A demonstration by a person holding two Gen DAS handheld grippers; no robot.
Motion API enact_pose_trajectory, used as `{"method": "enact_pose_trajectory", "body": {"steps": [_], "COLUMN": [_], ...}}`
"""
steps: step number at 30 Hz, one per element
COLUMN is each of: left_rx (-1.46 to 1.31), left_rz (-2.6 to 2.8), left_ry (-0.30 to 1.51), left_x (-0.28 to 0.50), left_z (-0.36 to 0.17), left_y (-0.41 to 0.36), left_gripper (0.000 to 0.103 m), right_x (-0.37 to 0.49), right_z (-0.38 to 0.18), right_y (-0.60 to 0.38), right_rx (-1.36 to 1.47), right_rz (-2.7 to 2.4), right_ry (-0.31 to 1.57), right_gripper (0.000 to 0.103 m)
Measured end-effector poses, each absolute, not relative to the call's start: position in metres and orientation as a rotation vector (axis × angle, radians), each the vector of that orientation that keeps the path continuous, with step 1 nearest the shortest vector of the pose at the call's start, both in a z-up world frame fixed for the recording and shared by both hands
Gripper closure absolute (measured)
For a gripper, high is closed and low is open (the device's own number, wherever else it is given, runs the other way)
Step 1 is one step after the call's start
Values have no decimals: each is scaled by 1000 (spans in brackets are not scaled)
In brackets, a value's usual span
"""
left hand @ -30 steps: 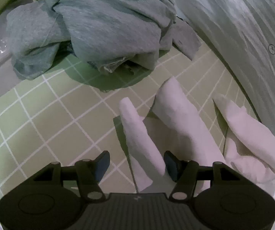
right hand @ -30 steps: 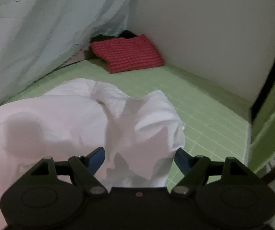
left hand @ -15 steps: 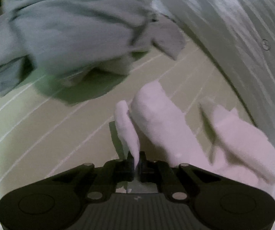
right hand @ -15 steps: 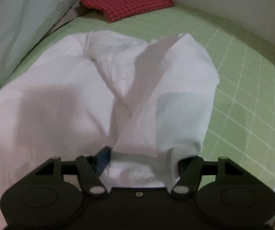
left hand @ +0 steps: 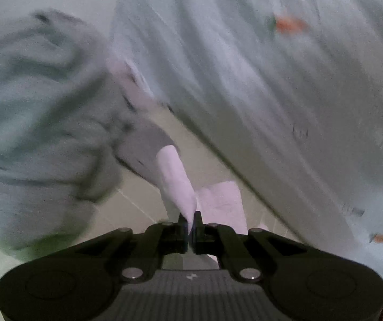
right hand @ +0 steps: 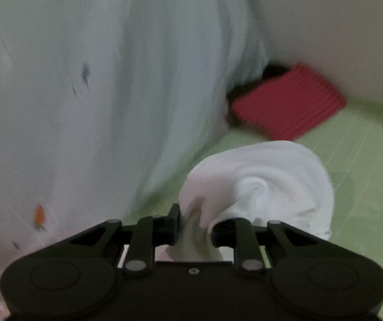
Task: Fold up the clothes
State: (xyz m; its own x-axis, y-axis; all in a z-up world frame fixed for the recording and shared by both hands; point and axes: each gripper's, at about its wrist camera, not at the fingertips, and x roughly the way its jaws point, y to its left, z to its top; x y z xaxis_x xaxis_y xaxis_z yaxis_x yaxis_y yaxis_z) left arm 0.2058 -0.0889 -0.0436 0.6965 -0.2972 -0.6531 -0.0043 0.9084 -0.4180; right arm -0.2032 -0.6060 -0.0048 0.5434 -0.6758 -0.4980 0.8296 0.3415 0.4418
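A white garment is held by both grippers. In the left wrist view my left gripper [left hand: 190, 231] is shut on a thin fold of the white garment [left hand: 176, 179], which sticks up from between the fingers. In the right wrist view my right gripper [right hand: 194, 227] is shut on a bunched part of the same white garment [right hand: 269, 176], which hangs in a rounded lump above the green gridded mat [right hand: 365, 187].
A heap of grey-green clothes [left hand: 39, 117] lies left of the left gripper. A pale light-blue sheet with small orange prints [left hand: 271, 67] hangs along the side, also in the right wrist view [right hand: 71, 93]. A folded red garment [right hand: 287, 101] lies at the back by the wall.
The right gripper has closed on the white garment. Both grippers have lifted and tilted up with it, so the cloth now hangs bunched. The left stays shut.
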Motion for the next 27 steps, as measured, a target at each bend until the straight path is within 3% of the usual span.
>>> {"method": "enact_pose_trajectory", "body": {"steps": [2, 3, 5, 7, 9, 12, 16, 17, 19, 20, 21, 27], "left_rx": [-375, -358, -325, -346, -391, -452, -476, -470, -458, -459, -464, -472], "left_rz": [-138, -123, -86, -26, 41, 70, 61, 59, 54, 50, 45, 52], "left_ry": [798, 803, 828, 914, 970, 988, 989, 987, 977, 966, 951, 796], "left_x": [173, 156, 126, 104, 84, 66, 67, 66, 63, 62, 61, 20], "left_z": [-50, -53, -63, -90, -109, -117, -119, -119, -116, -114, -111, -78], "left_y": [-67, -56, -37, -18, 1, 17, 15, 15, 20, 22, 23, 34], "left_gripper": [100, 100, 100, 100, 100, 99, 98, 99, 100, 101, 101, 100], "right_x": [-239, -256, -276, -290, -303, -307, -312, -312, -314, -313, -313, -360], "right_z": [-6, -20, -53, -89, -106, -104, -103, -103, -104, -101, -99, -52], "right_y": [-587, -582, -570, -558, -546, -543, -541, -544, -550, -552, -554, -542], "right_rx": [720, 730, 731, 755, 825, 862, 871, 882, 904, 903, 900, 832], "right_rz": [-1009, -1010, -1077, -1113, -1111, -1142, -1180, -1185, -1194, -1165, -1137, -1042], "right_ry": [195, 217, 370, 573, 603, 566, 558, 554, 546, 529, 512, 272], "right_gripper": [79, 72, 56, 53, 49, 27, 27, 29, 57, 79, 92, 96]}}
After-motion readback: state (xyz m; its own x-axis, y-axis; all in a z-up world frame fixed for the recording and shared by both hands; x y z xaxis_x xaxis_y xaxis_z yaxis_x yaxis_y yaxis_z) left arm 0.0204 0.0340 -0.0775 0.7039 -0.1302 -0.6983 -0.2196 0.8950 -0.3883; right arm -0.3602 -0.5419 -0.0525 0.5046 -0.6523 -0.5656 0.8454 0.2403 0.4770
